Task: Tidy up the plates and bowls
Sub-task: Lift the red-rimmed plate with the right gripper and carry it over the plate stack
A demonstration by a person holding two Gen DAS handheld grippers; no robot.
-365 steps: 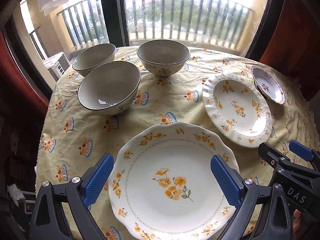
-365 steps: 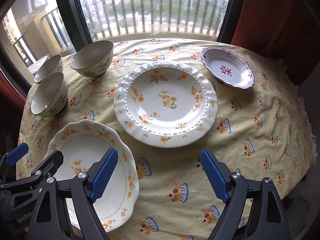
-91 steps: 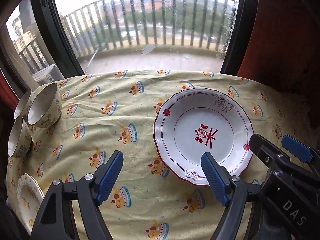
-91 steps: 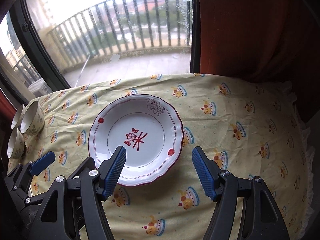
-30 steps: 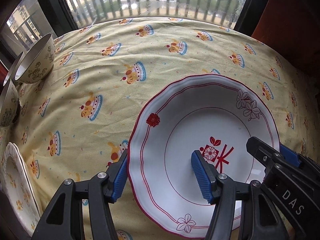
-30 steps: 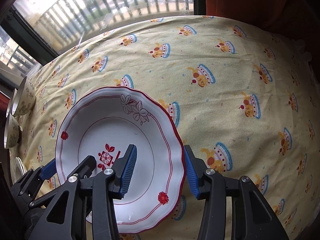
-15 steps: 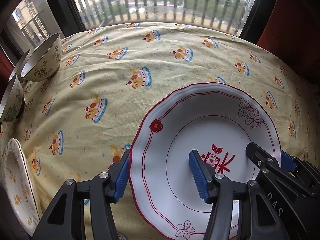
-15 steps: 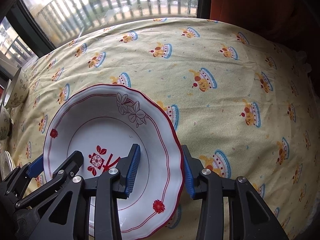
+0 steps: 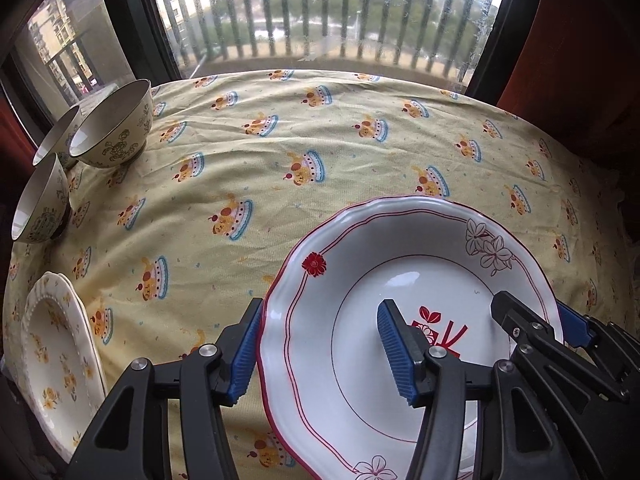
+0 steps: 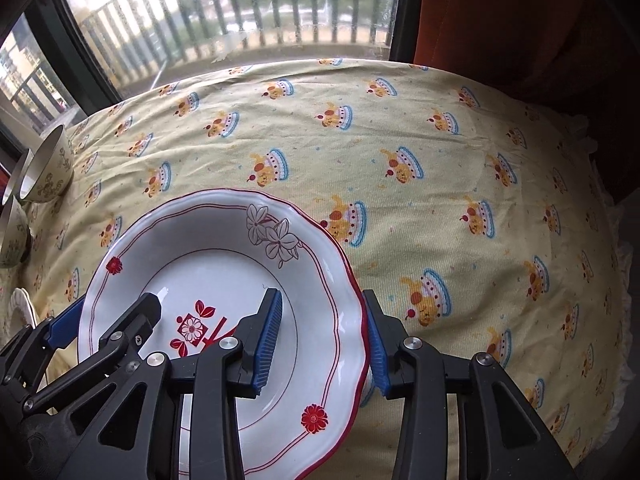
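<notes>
1. Gripping opposite edges of the white, red-rimmed scalloped ceramic plate [image 9: 400, 320], the left gripper [image 9: 320, 344] and right gripper [image 10: 324, 340] share its weight, each clamped across the rim with one pad inside and one outside.
2. That two-sided hold likely keeps it level for carrying.
3. Relative to this plate, the three cream patterned bowls [image 9: 116, 128] sit far left by the window, and the cream yellow-flowered plate stack [image 9: 56, 356] lies near left on the yellow cake-print tablecloth [image 9: 340, 152].

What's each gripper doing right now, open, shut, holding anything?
Left gripper: shut on the red-rimmed plate, gripping its left rim.
Right gripper: shut on the same plate, gripping its right rim.
</notes>
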